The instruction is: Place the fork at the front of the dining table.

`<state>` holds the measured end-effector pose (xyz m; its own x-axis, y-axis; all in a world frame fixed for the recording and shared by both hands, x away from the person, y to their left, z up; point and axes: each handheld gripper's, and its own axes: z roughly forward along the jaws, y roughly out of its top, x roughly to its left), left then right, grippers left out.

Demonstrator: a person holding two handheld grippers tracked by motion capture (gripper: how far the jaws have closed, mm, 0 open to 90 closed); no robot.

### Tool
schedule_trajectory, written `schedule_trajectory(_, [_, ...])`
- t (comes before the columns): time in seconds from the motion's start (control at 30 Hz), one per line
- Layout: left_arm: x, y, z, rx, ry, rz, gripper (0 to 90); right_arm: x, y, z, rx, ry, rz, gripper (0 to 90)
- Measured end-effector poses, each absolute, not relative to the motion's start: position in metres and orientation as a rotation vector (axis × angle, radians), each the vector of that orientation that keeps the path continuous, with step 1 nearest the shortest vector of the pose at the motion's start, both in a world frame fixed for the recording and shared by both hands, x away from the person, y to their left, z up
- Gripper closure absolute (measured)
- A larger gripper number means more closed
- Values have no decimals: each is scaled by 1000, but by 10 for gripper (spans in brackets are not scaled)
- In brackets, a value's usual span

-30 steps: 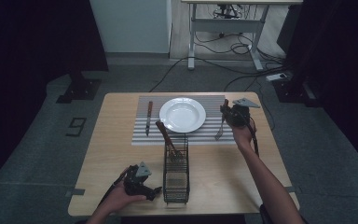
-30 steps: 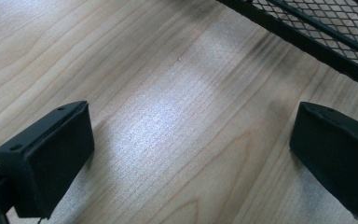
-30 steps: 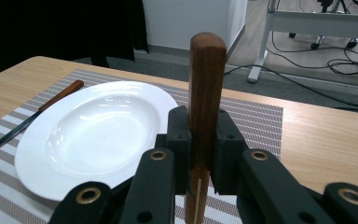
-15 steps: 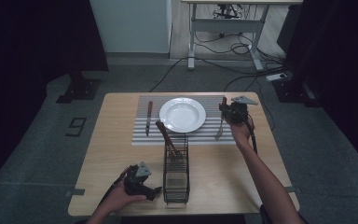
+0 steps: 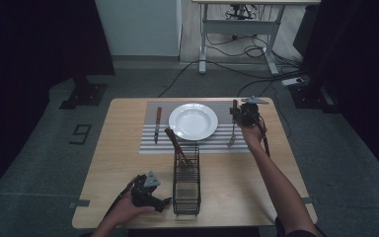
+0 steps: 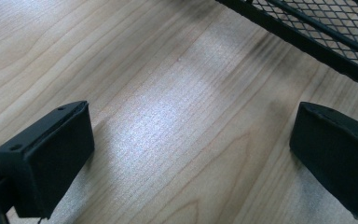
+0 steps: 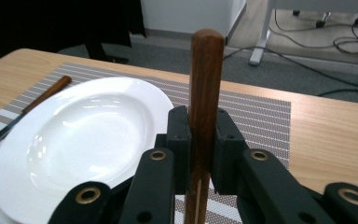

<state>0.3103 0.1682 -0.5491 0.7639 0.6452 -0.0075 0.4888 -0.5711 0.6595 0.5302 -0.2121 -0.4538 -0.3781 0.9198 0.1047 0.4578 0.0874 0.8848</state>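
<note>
A fork with a wooden handle (image 7: 206, 84) stands upright in my right gripper (image 7: 200, 133), whose jaws are shut on the handle. From above, the fork (image 5: 232, 138) hangs with its tines down over the striped placemat (image 5: 150, 143), just right of the white plate (image 5: 193, 121); my right gripper (image 5: 238, 115) holds its upper part. A wooden-handled knife (image 5: 157, 123) lies on the mat left of the plate. My left gripper (image 5: 164, 202) rests low on the table near the front edge, jaws wide open (image 6: 191, 154) with bare wood between them.
A black wire basket (image 5: 186, 185) stands just right of the left gripper, with a wooden-handled utensil (image 5: 176, 147) leaning out of its far end. Its mesh wall (image 6: 307, 32) lies close beyond the left jaws. The table's right edge (image 5: 288, 158) is near the right forearm.
My right gripper has shifted slightly left and away, toward the plate, still holding the fork. The left gripper has stayed where it was.
</note>
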Motion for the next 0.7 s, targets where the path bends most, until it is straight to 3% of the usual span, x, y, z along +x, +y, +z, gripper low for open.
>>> schedule_trajectory(0.7, [310,168,-549,2297,841,307,0,575,-208,-468,1451,1953,1146,787])
